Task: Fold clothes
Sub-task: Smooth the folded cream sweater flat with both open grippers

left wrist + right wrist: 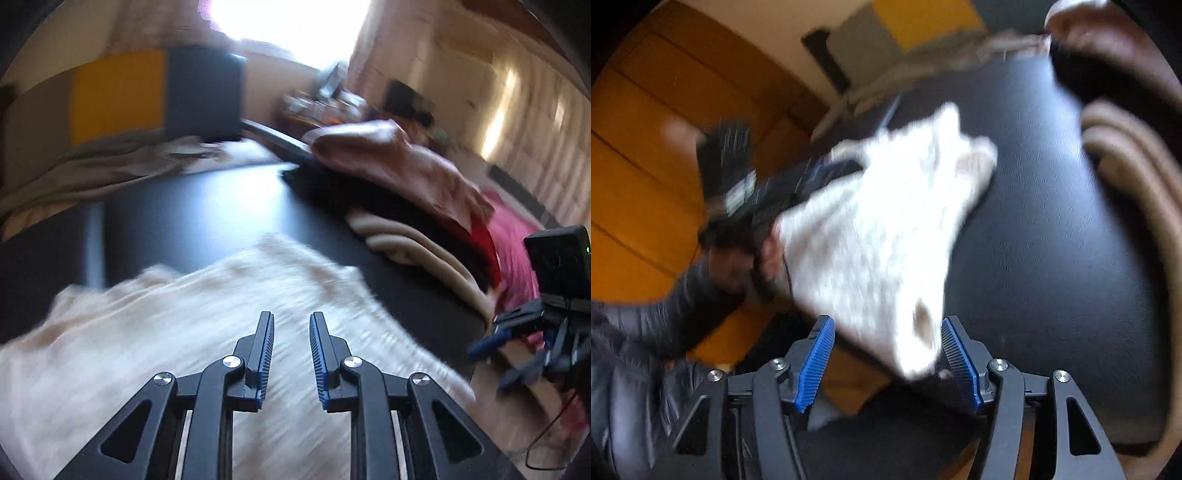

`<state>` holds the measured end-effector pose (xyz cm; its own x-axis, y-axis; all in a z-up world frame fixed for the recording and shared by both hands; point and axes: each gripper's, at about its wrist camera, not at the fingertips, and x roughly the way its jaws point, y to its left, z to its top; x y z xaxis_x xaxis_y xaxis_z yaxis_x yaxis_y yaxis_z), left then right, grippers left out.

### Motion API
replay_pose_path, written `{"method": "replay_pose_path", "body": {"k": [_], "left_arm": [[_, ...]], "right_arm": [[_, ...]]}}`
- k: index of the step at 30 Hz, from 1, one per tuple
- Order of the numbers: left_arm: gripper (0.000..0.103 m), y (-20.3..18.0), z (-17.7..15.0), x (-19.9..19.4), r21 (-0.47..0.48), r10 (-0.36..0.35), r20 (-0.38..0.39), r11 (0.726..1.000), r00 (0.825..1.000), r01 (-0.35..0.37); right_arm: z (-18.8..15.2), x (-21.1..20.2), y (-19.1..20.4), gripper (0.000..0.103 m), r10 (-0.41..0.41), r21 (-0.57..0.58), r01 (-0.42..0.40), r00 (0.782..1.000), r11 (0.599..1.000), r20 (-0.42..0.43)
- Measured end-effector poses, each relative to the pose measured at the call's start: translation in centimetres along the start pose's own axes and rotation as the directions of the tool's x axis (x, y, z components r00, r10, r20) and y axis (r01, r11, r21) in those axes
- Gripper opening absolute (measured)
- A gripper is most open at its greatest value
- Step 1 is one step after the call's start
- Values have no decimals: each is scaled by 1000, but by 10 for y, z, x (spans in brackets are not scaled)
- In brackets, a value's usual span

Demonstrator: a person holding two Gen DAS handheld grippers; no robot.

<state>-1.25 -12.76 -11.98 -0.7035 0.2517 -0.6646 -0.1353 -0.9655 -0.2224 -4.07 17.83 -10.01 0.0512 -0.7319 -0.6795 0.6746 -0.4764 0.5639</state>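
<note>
A white knitted garment [207, 325] lies on the black table [192, 206], blurred by motion. My left gripper [291, 319] hovers over it, jaws a little apart, and nothing shows between the pads. In the right wrist view the same garment [886, 221] stretches from my left gripper [831, 166] at its far left edge down to my right gripper [886, 332]. Those jaws stand wide with a corner of the garment between them. The corner brushes the right pad [955, 350] and stays clear of the left one. My right gripper [491, 362] also shows at the table's right edge.
A stack of folded clothes [406, 240] sits at the table's right: brown on top, then black, cream and red. A grey cloth [110, 158] lies along the far edge. A person's dark padded sleeve [646, 332] is at lower left, over the wooden floor [646, 147].
</note>
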Motion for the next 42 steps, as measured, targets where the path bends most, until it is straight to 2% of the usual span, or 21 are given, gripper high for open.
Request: {"method": "replay_pose_path", "body": {"k": [5, 8, 9, 11, 12, 13, 15, 19, 21, 23, 25, 27, 30, 32, 34, 39, 42], "left_arm": [[20, 42, -40, -51, -96, 106, 9, 990, 994, -104], [20, 52, -63, -69, -106, 164, -2, 981, 986, -163], [20, 57, -71, -73, -114, 179, -10, 977, 984, -179], [20, 66, -86, -76, -143, 189, -26, 971, 982, -191], [20, 69, -91, -76, -156, 183, -22, 970, 983, -184], [20, 72, -96, -76, -170, 177, -17, 969, 984, -178], [21, 78, -104, -74, -197, 168, -7, 966, 986, -166], [21, 79, -101, -72, -220, 160, 8, 963, 987, -154], [21, 83, -99, -86, -225, 134, 21, 966, 991, -126], [21, 100, -102, -114, -270, 120, 49, 957, 992, -102], [21, 127, -112, -150, -345, 108, 76, 935, 991, -76], [22, 160, -129, -187, -431, 95, 98, 901, 991, -44], [26, 200, -153, -225, -474, 130, 72, 877, 989, -80], [28, 213, -165, -229, -479, 69, 56, 877, 996, -34], [30, 221, -173, -221, -472, -27, 49, 880, 998, 47], [31, 232, -181, -189, -467, -202, 52, 861, 978, 203], [32, 244, -186, -181, -489, -244, 71, 837, 967, 247]], "right_arm": [[48, 14, 29, 68, -37, -74, 47, 990, 996, 137], [62, 63, 59, 68, -90, -128, 109, 986, 986, 144], [68, 82, 70, 68, -152, -167, 175, 978, 970, 142], [74, 110, 83, 68, -284, -235, 312, 948, 921, 147], [73, 125, 86, 68, -358, -268, 385, 922, 883, 147], [73, 137, 87, 68, -409, -287, 432, 902, 855, 142], [65, 149, 80, 69, -460, -307, 484, 875, 819, 152], [56, 146, 68, 72, -428, -290, 484, 872, 825, 237], [56, 146, 64, 74, -425, -287, 487, 869, 825, 254], [60, 148, 62, 76, -428, -285, 489, 868, 824, 250], [64, 149, 59, 76, -419, -283, 479, 874, 831, 248], [68, 150, 56, 77, -408, -283, 467, 879, 837, 246], [63, 153, 60, 78, -407, -281, 470, 877, 837, 255], [60, 153, 62, 79, -415, -283, 481, 871, 830, 263], [58, 153, 64, 79, -420, -281, 489, 866, 826, 271], [57, 154, 65, 79, -428, -278, 497, 861, 822, 274], [56, 154, 65, 79, -429, -276, 499, 860, 822, 276]]}}
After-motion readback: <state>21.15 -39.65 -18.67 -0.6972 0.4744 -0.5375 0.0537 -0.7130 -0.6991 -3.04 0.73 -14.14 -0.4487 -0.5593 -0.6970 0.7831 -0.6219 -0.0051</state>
